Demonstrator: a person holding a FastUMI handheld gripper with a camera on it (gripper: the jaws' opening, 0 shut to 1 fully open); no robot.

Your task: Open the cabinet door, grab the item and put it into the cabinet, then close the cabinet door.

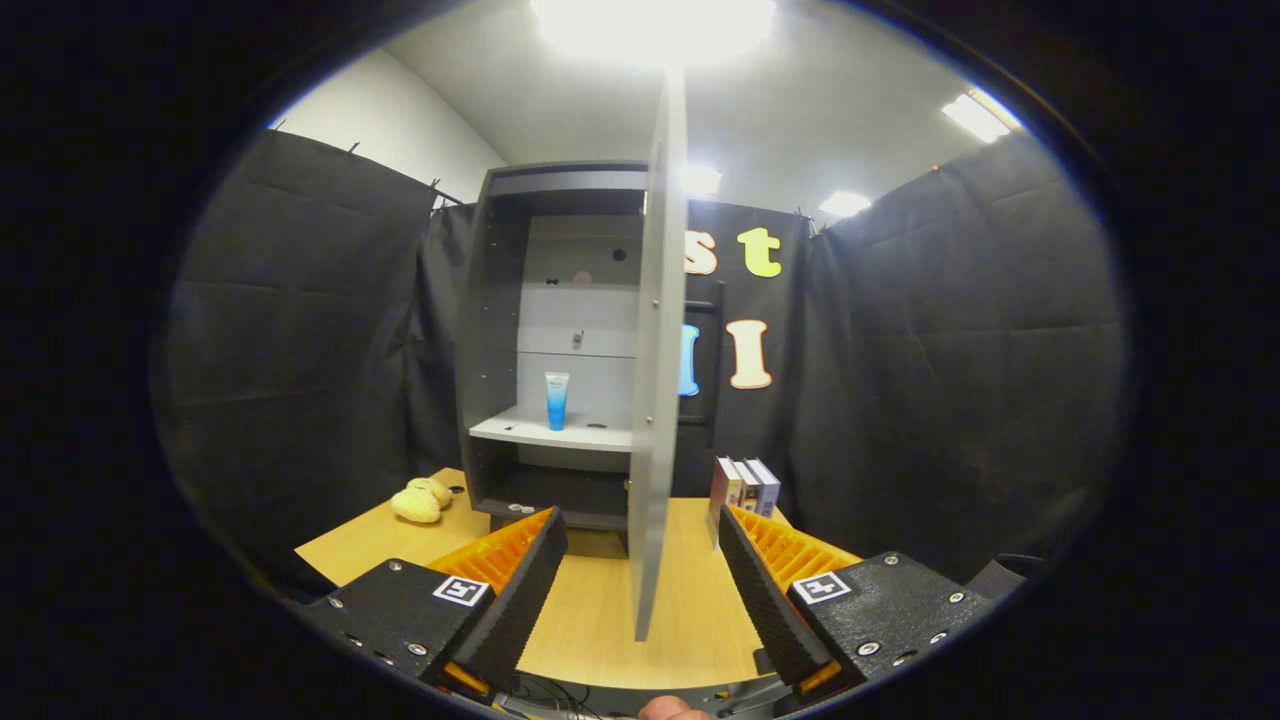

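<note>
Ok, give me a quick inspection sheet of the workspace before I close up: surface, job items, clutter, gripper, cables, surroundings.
Surface: light wooden table, bare between the fingers.
Job's things: grey cabinet with door swung open edge-on toward the camera; blue tube upright on the cabinet shelf.
Clutter: yellow plush toy left of the cabinet; three upright books right of the door.
Gripper: gripper open, holding nothing, door edge between its fingers.
Cables: dark wires below the gripper.
Surroundings: black cloth walls, ceiling lights.
</note>
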